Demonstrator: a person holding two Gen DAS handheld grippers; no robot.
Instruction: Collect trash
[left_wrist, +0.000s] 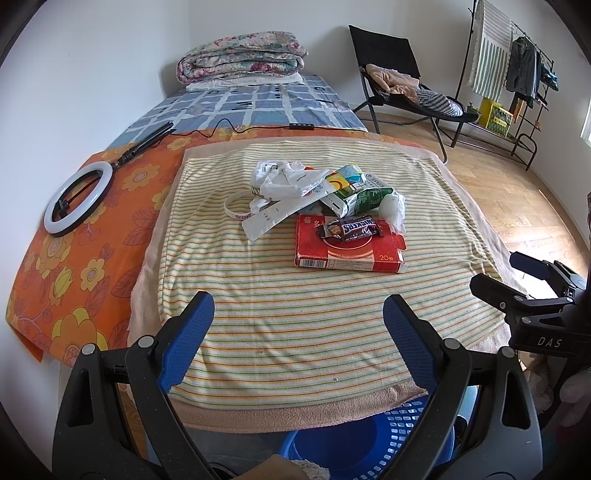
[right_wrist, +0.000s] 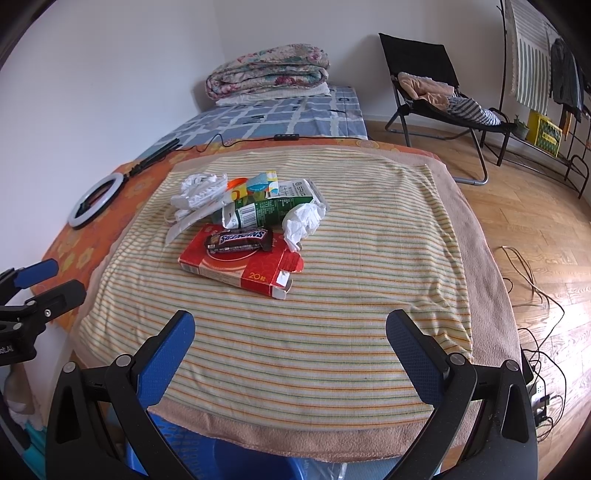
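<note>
While the left gripper (left_wrist: 298, 321) hangs with jaws apart, the Snickers wrapper (left_wrist: 351, 229) lies ahead on the red box (left_wrist: 349, 251), slightly right, its long axis crosswise. In the right view, the right gripper (right_wrist: 290, 341), also spread wide, has it ahead and left.

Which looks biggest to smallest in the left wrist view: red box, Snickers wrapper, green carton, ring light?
1. ring light
2. red box
3. green carton, partly hidden behind other trash, so unsure against the box
4. Snickers wrapper, lying on the box
</note>
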